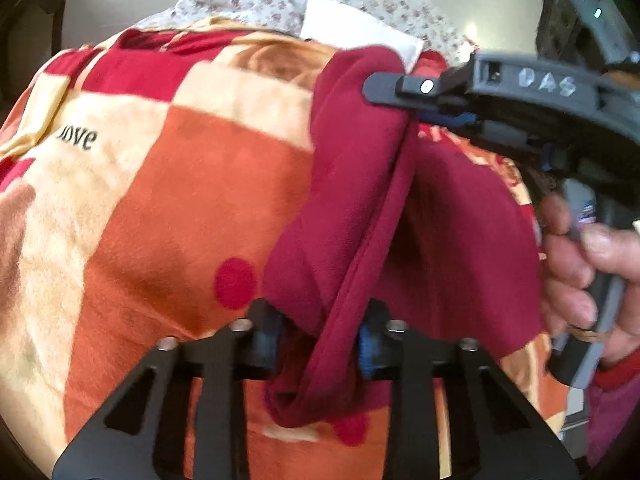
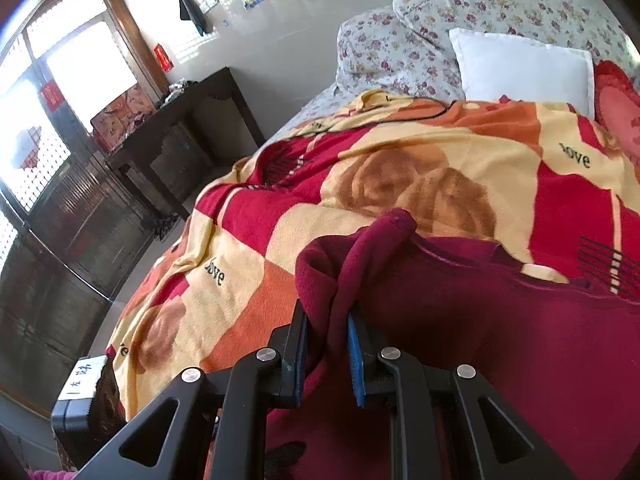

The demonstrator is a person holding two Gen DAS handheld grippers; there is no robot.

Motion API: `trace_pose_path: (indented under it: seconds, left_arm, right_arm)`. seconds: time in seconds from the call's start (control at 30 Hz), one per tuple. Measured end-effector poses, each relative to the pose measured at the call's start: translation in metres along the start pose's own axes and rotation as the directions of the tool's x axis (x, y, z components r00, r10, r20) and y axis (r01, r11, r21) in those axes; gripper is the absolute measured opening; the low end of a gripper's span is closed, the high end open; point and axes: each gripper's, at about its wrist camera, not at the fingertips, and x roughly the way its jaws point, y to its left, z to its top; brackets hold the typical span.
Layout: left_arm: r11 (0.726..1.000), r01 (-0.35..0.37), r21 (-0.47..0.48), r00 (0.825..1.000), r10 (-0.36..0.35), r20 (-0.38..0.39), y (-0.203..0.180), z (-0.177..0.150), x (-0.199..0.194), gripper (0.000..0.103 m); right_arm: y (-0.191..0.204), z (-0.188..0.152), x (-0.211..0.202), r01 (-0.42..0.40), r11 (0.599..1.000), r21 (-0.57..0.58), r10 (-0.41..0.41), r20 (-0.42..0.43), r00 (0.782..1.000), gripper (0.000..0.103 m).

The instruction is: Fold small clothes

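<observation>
A dark red garment (image 1: 344, 216) hangs stretched between both grippers above the patterned blanket (image 1: 160, 184). My left gripper (image 1: 320, 340) is shut on a bunched edge of it near the camera. My right gripper (image 1: 404, 96) shows in the left wrist view at the upper right, shut on the garment's far edge, held by a hand (image 1: 580, 276). In the right wrist view my right gripper (image 2: 326, 356) pinches a fold of the garment (image 2: 500, 340), whose body spreads to the right over the blanket (image 2: 400, 184).
A white pillow (image 2: 524, 68) and floral bedding (image 2: 400, 52) lie at the head of the bed. A red heart cushion (image 2: 620, 112) lies at the right edge. A dark wooden table (image 2: 180, 140) stands left of the bed near a window.
</observation>
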Motion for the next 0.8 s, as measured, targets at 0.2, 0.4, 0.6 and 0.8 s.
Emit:
trace_pose_path:
  seconds: [0.2, 0.4, 0.6, 0.8]
  left_arm:
    - [0.990, 0.091, 0.110, 0.994, -0.097, 0.047, -0.063, 0.016, -0.030, 0.021]
    - [0.955, 0.209, 0.211, 0.976, -0.217, 0.014, -0.142, 0.024, -0.023, 0.021]
    - [0.929, 0.233, 0.287, 0.972, -0.226, -0.061, -0.212, 0.016, 0.024, 0.020]
    - [0.931, 0.156, 0.330, 0.985, -0.122, -0.122, -0.243, -0.003, 0.073, 0.024]
  right_arm:
    - [-0.034, 0.001, -0.065, -0.001, 0.999, 0.041, -0.004, 0.107, 0.994, 0.016]
    - [-0.078, -0.010, -0.140, 0.059, 0.996, 0.072, -0.072, 0.196, 0.978, 0.015]
    - [-0.153, -0.047, -0.175, 0.140, 0.970, 0.200, -0.179, 0.193, 0.965, 0.015]
    - [-0.210, -0.075, -0.148, 0.240, 0.924, 0.297, -0.277, 0.089, 0.957, 0.015]
